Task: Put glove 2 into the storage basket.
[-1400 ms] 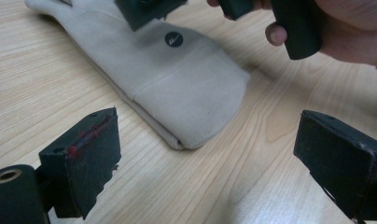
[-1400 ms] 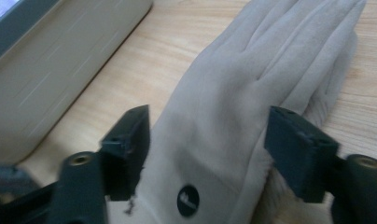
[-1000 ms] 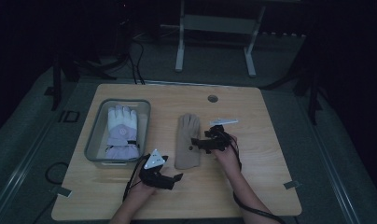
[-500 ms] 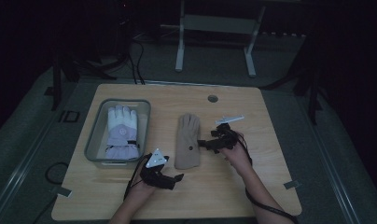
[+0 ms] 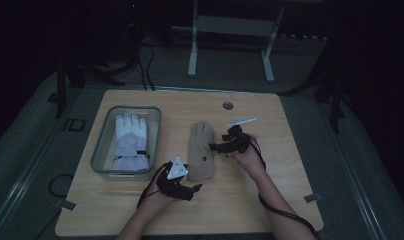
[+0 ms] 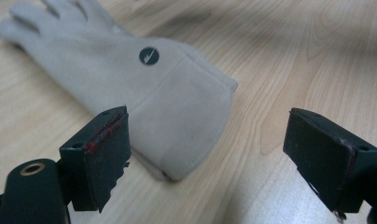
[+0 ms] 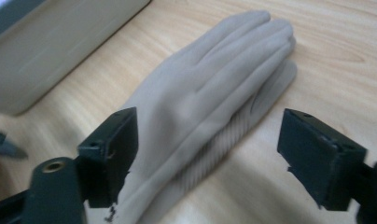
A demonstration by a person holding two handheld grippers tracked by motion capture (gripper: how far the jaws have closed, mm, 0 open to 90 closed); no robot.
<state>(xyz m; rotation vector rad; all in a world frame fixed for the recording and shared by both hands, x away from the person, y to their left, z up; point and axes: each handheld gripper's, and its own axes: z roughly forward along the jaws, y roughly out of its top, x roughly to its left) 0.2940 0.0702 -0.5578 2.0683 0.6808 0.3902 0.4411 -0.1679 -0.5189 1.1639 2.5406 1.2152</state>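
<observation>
A beige glove (image 5: 202,150) lies flat mid-table, fingers pointing away from the person. My left gripper (image 5: 193,188) rests by its cuff. In the left gripper view the glove (image 6: 168,93) has its cuff corner just ahead of my left gripper (image 6: 219,149). Those jaws have just been closing and stand apart, touching nothing. My right gripper (image 5: 216,147) points at the glove's right edge. In the right gripper view the glove (image 7: 214,88) reaches between the jaws of my right gripper (image 7: 210,140). These have also just been closing, and the pads are clear of the fabric.
A grey tray (image 5: 97,156) at the left holds a white and lilac glove (image 5: 130,140); its wall (image 7: 60,42) is near the beige glove. A round cable hole (image 5: 228,105) sits at the table's far edge. Cables trail from both grippers.
My right gripper has shifted a little to the right and away from the person beside the glove. The left gripper and the glove have stayed put.
</observation>
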